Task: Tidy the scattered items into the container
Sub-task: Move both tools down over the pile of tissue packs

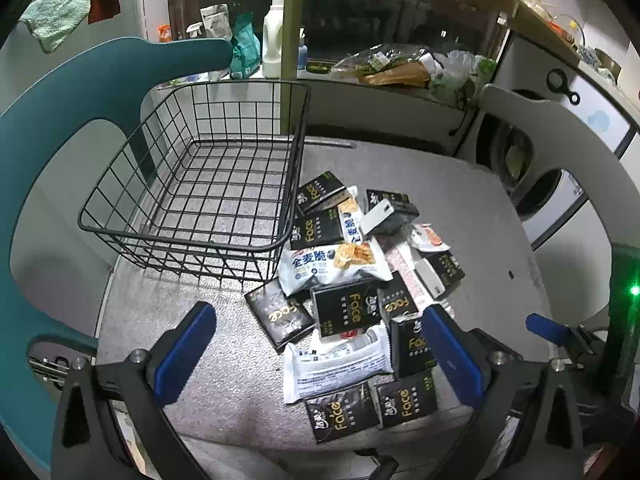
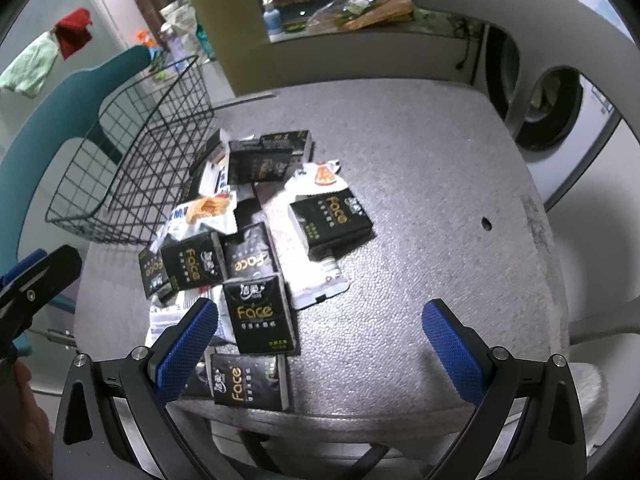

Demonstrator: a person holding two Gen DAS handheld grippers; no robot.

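Note:
An empty black wire basket (image 1: 216, 184) (image 2: 136, 160) stands at the left of the round grey table (image 1: 460, 184). Right beside it lies a heap of several black "Face" tissue packs (image 1: 346, 310) (image 2: 260, 312) mixed with white snack packets (image 1: 332, 264) (image 2: 204, 210). My left gripper (image 1: 320, 340) hovers open over the near side of the heap, holding nothing. My right gripper (image 2: 320, 340) is open too, above the table's near edge, its left finger over the nearest packs. In the left wrist view one of its blue fingertips (image 1: 546, 328) shows at the right.
A teal chair (image 1: 60, 120) curves behind the basket on the left. A grey chair (image 1: 560, 140) stands at the right, with a washing machine (image 2: 556, 108) behind it. Bottles (image 1: 274, 40) and bags crowd the sill beyond the table. Bare tabletop (image 2: 420, 200) lies right of the heap.

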